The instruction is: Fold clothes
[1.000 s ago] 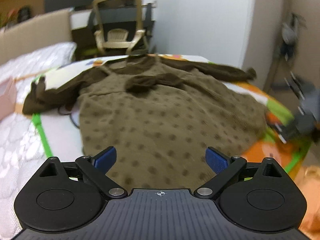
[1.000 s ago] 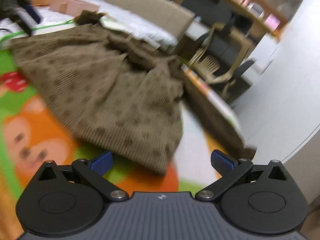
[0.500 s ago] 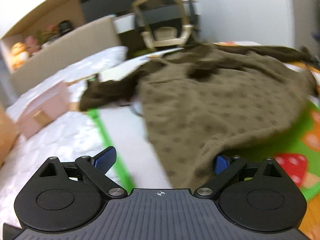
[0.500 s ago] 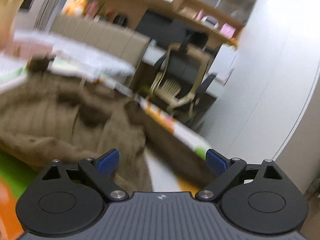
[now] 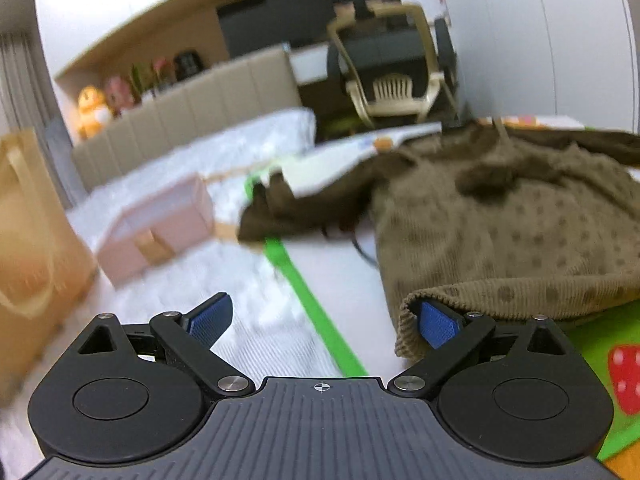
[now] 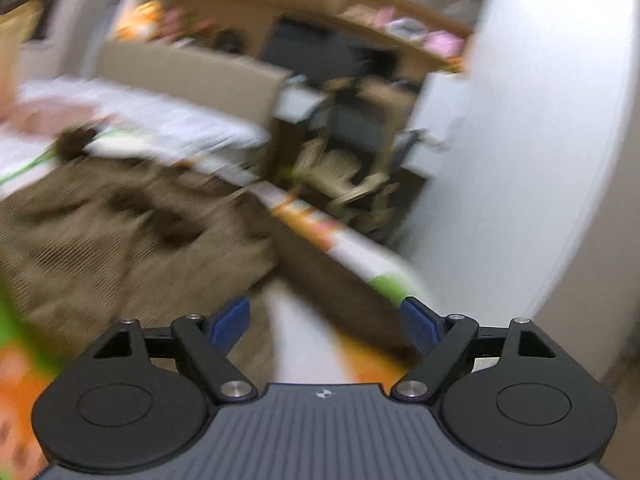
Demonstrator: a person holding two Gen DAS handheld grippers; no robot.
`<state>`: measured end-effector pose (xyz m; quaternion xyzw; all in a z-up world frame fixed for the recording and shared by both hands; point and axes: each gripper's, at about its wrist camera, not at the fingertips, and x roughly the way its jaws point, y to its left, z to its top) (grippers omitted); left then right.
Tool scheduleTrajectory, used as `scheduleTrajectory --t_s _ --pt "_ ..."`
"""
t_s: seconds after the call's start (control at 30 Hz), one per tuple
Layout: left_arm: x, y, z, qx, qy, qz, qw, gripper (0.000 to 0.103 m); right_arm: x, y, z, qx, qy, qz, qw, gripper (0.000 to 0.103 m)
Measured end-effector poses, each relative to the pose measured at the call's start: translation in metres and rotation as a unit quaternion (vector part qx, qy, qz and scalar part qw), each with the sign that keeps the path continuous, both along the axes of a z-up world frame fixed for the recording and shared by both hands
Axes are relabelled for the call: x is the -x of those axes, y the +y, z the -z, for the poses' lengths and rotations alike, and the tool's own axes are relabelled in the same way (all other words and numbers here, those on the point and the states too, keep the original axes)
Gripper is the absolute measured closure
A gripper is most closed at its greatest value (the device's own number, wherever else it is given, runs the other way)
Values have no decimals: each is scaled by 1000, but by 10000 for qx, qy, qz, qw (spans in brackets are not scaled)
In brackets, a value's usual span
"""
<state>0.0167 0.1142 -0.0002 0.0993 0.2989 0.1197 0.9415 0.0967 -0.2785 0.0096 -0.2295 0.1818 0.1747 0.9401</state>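
Observation:
A brown dotted corduroy garment [image 5: 508,232] with dark brown sleeves lies spread on a colourful play mat [image 5: 600,332]. My left gripper [image 5: 324,320] is open at the garment's near left hem corner; the hem drapes over its right fingertip [image 5: 438,326]. In the blurred right wrist view the garment [image 6: 120,232] lies to the left. My right gripper [image 6: 322,322] is open, low over the mat, with the dark sleeve's [image 6: 340,292] end running between the fingers near the right pad.
A pink box [image 5: 156,228] and a paper bag [image 5: 28,248] sit on the white bed at left. A green strap [image 5: 312,304] crosses the mat. A beige chair [image 5: 396,84] and a desk stand behind. A white wall [image 6: 540,160] is close on the right.
Both grippers swung outward and lower: the left moved to the garment's left hem corner, which now lies over its right finger; the right moved to the sleeve end. Both stayed open.

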Motion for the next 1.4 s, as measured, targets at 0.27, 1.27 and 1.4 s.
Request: scheduleTrajectory --t_s 0.27,1.27,1.4 --pt "-10 4 -12 468 -267 -33 9985 4 32 64 35 891 226 -1333 9868 4" --pt "-9 -113 14 -219 287 2935 9553 3 11 64 30 606 322 -925 9933 2" --pt "-17 -137 37 -1219 356 3093 9424 3 -14 65 14 14 310 -552 9980 2"
